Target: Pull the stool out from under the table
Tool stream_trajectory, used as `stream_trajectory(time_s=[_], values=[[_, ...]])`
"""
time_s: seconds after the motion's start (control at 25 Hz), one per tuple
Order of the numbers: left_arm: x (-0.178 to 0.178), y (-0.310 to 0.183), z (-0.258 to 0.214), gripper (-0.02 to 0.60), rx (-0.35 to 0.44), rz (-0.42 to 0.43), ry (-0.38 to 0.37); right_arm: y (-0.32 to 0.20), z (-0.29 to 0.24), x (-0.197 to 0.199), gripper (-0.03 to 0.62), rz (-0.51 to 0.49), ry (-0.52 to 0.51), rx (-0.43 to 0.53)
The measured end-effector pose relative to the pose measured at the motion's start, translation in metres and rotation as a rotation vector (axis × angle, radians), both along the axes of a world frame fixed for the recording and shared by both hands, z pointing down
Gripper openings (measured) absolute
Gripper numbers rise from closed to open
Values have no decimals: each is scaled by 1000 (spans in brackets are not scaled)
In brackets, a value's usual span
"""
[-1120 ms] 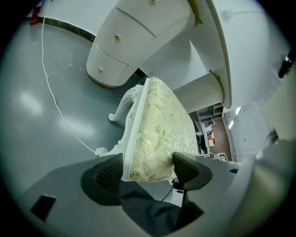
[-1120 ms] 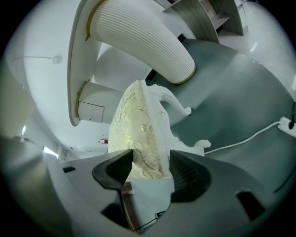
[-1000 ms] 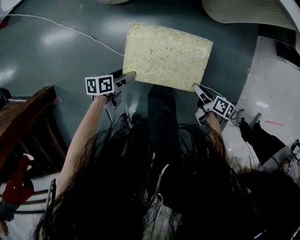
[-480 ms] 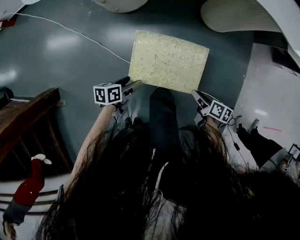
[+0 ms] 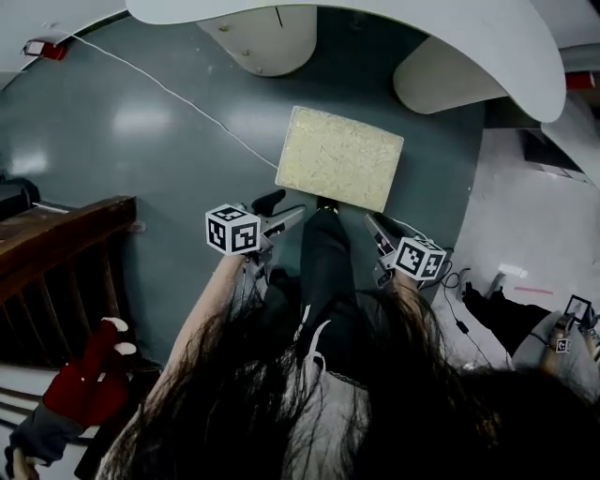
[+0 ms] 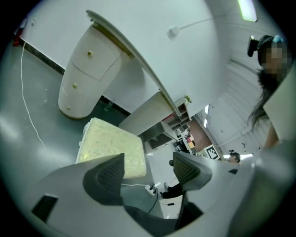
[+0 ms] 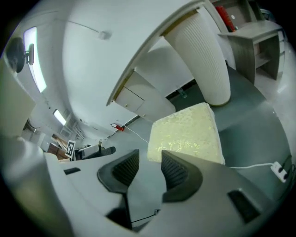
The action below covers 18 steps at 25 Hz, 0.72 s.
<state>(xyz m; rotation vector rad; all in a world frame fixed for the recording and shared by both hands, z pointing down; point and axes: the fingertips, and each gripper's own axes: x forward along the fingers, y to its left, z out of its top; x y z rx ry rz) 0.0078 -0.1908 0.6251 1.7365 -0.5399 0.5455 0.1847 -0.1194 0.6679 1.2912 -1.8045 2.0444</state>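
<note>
Cream cushioned stool (image 5: 339,171): probably light, soft top; grip seat's near edge. Left gripper (image 6: 148,172) wide open, empty; right gripper (image 7: 149,170) jaws just closing partway, empty.

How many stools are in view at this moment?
1. The stool, with a pale yellow cushion, stands on the grey floor in front of the person, beside the white table. Another could be hidden under the table.

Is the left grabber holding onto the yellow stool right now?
No, the left gripper has its jaws apart with nothing between them, and the stool sits apart, beyond them.
</note>
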Motion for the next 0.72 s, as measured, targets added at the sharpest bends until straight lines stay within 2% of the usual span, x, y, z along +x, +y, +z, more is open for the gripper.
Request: stream_trajectory(time_s=[0.12,0.28,0.52,0.72], values=[[10,-3,-58,317,61,-47,68,-7,-50,-17,152,-19,-4,64],[15,-3,-125,239,154,-57,126,-17,-114,-37,140,-22,-18,150],[10,12,-203,199,302,13,156,-15,-194,-66,120,-45,-16,276],[-7,48,-256,169,395,81,160,9,-250,-95,106,-62,-7,366]])
